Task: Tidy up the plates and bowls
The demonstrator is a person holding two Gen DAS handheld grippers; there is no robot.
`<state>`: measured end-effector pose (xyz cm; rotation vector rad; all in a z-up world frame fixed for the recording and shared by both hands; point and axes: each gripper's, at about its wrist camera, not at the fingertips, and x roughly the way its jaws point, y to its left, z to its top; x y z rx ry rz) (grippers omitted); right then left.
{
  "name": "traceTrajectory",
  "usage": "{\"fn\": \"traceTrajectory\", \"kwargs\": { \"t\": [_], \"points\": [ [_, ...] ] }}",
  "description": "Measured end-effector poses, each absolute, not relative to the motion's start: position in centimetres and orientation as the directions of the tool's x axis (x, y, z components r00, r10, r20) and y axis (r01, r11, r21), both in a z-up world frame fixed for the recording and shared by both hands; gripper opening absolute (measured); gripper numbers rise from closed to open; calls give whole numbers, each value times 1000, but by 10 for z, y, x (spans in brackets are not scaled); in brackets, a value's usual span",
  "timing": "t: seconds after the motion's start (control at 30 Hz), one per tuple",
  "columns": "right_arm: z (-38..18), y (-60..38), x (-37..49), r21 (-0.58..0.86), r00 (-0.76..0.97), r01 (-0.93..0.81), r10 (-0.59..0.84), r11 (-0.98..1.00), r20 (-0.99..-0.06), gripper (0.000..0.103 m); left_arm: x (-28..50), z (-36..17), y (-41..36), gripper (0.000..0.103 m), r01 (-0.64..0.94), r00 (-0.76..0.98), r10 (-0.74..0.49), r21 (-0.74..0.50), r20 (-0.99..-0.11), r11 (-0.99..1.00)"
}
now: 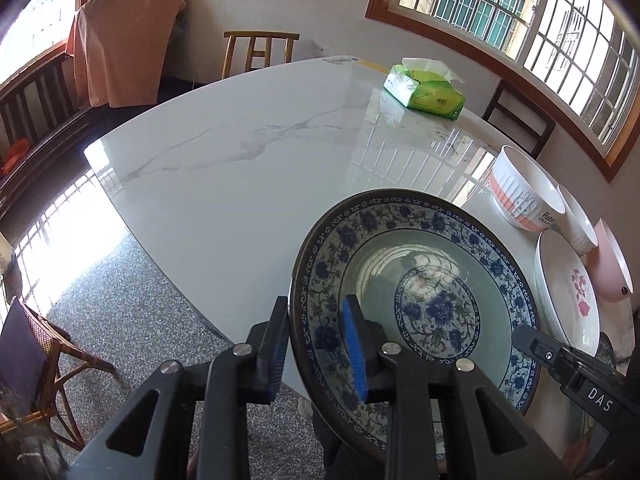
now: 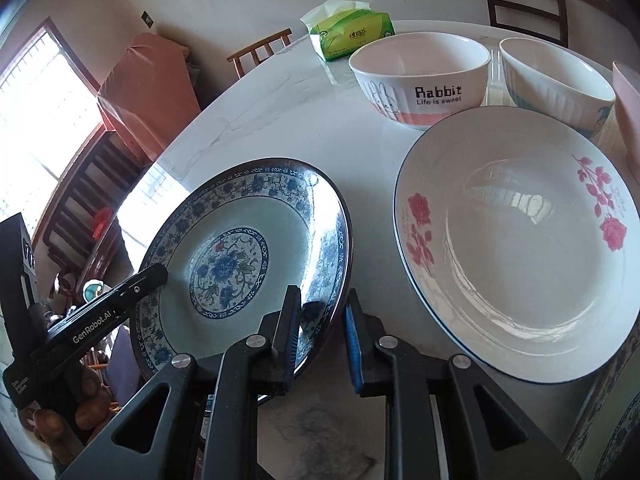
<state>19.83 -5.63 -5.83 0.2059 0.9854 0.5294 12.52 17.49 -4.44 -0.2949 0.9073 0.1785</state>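
A blue-and-white floral plate (image 1: 420, 280) (image 2: 240, 240) is held tilted at the near edge of the white marble table (image 1: 240, 160), partly past the edge. My left gripper (image 1: 316, 348) is shut on its left rim, one finger outside and the blue pad inside. My right gripper (image 2: 322, 340) is shut on the opposite rim. Each gripper shows in the other view: the right gripper (image 1: 536, 344), the left gripper (image 2: 154, 274). To the right lie a white rose plate (image 2: 516, 240), a "Rabbit" bowl (image 2: 420, 80), a ribbed white bowl (image 2: 556, 80) and a pink bowl (image 1: 612, 268).
A green tissue pack (image 1: 428, 92) lies at the table's far side. Wooden chairs (image 1: 260, 52) stand around the table, with a wicker chair (image 1: 36, 360) at the near left. A blue-patterned rim (image 2: 612, 380) shows under the rose plate. The table's left half is bare marble.
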Motion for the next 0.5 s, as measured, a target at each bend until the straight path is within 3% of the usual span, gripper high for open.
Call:
{"fn": "traceTrajectory", "kwargs": {
  "t": [0.37,0.47,0.5],
  "points": [
    [-58,-40,206,385,439,-348,511,855,-739,22,142,-49,182,27,-314,628,121,-109,-769,943],
    [-52,-44,199,370,473,-349,503,861,-723,29,133,-46,182,43,-349,633,176,-75,-754,934],
    [-47,-46,195,354,498,-353,494,866,-713,36,128,-44,183,53,-364,635,200,-61,-746,930]
  ]
}}
